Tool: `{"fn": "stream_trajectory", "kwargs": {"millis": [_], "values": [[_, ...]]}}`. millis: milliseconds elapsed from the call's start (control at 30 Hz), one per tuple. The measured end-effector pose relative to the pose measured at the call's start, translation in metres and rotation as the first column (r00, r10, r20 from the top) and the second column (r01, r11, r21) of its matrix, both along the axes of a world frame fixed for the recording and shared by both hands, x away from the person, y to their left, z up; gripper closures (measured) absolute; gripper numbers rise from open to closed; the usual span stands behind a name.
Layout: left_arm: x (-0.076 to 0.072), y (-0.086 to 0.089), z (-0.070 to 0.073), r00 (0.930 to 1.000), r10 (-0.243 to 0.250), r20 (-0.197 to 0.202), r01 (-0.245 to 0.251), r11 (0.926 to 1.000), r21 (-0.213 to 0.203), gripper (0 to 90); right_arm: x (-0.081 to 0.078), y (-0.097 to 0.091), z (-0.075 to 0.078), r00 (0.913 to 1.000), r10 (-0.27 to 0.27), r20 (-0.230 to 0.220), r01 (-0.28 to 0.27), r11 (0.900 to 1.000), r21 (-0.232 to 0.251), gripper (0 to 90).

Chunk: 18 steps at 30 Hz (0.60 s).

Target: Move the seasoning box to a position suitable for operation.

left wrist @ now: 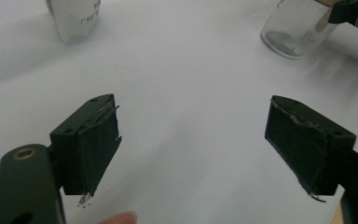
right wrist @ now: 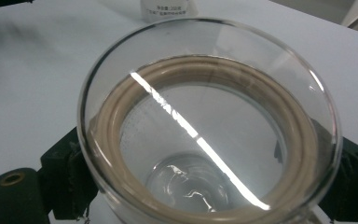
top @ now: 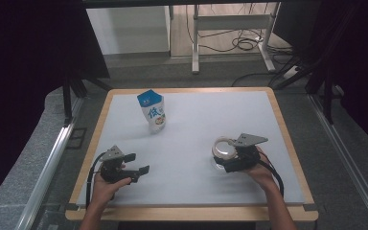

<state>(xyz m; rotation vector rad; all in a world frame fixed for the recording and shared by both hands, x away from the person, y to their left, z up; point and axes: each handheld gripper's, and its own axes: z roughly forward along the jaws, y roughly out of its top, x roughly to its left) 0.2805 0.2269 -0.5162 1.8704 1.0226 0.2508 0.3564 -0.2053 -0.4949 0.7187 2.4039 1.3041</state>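
Here one glass jar [top: 224,150] sits clamped in the right gripper [top: 226,160], one pouch [top: 152,111] stands apart, left gripper [top: 138,164] spread empty.

Bench [top: 196,143]: white top, light wood edge band. Pouch [top: 152,111]: blue upper part, white body, blue characters, brown-toned picture low on the front; black print on white in the left gripper view [left wrist: 77,16]. Jar [right wrist: 209,126]: clear glass, beige ring inside the mouth, bright white glare streak across it. Left hand-held gripper [left wrist: 193,149]: black jaws, dark pads, brass-coloured rivet. Right hand-held gripper [top: 230,160]: black body, grey plate on top. Floor [top: 43,139]: speckled grey.
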Motion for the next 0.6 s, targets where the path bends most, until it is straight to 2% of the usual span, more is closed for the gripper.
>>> {"fn": "stream_trajectory", "kwargs": {"millis": [133, 233, 300, 333, 500, 533, 567, 600], "values": [[0.000, 0.000, 0.000, 1.0000, 0.001, -0.001, -0.001, 1.0000, -0.001, 17.6, 0.002, -0.001, -0.001, 0.9998, 0.020, -0.002, -0.020, 0.9998, 0.006, 11.4], [0.000, 0.001, 0.000, 1.0000, -0.001, 0.001, 0.001, 1.0000, -0.005, 17.6, 0.002, 0.001, 0.000, 0.9999, 0.009, -0.007, -0.009, 0.9999, 0.004, 10.7], [0.001, 0.001, 0.000, 1.0000, -0.003, 0.002, 0.003, 1.0000, -0.009, 17.6, 0.001, 0.002, 0.000, 0.9998, -0.015, -0.008, 0.015, 0.9999, 0.005, 5.7], [0.002, 0.002, 0.000, 1.0000, -0.005, 0.002, 0.005, 1.0000, -0.008, 17.5, 0.000, 0.003, 0.003, 0.9989, -0.046, -0.007, 0.046, 0.9988, 0.018, 3.1], [0.004, 0.003, 0.001, 0.9999, -0.010, 0.005, 0.010, 0.9998, -0.018, 17.6, -0.007, 0.001, 0.014, 0.9956, -0.092, 0.016, 0.091, 0.9944, 0.053, 2.7], [0.004, 0.002, 0.001, 0.9999, -0.011, 0.007, 0.011, 0.9998, -0.016, 17.5, -0.011, -0.002, 0.021, 0.9938, -0.108, 0.027, 0.105, 0.9913, 0.079, 3.0], [0.004, 0.003, 0.001, 0.9999, -0.014, 0.008, 0.014, 0.9997, -0.018, 17.5, -0.011, -0.002, 0.021, 0.9938, -0.108, 0.027, 0.105, 0.9913, 0.079, 3.0], [0.004, 0.003, 0.001, 0.9998, -0.017, 0.008, 0.017, 0.9996, -0.022, 17.5, -0.015, -0.006, 0.028, 0.9916, -0.123, 0.038, 0.118, 0.9863, 0.115, 3.1]]}}
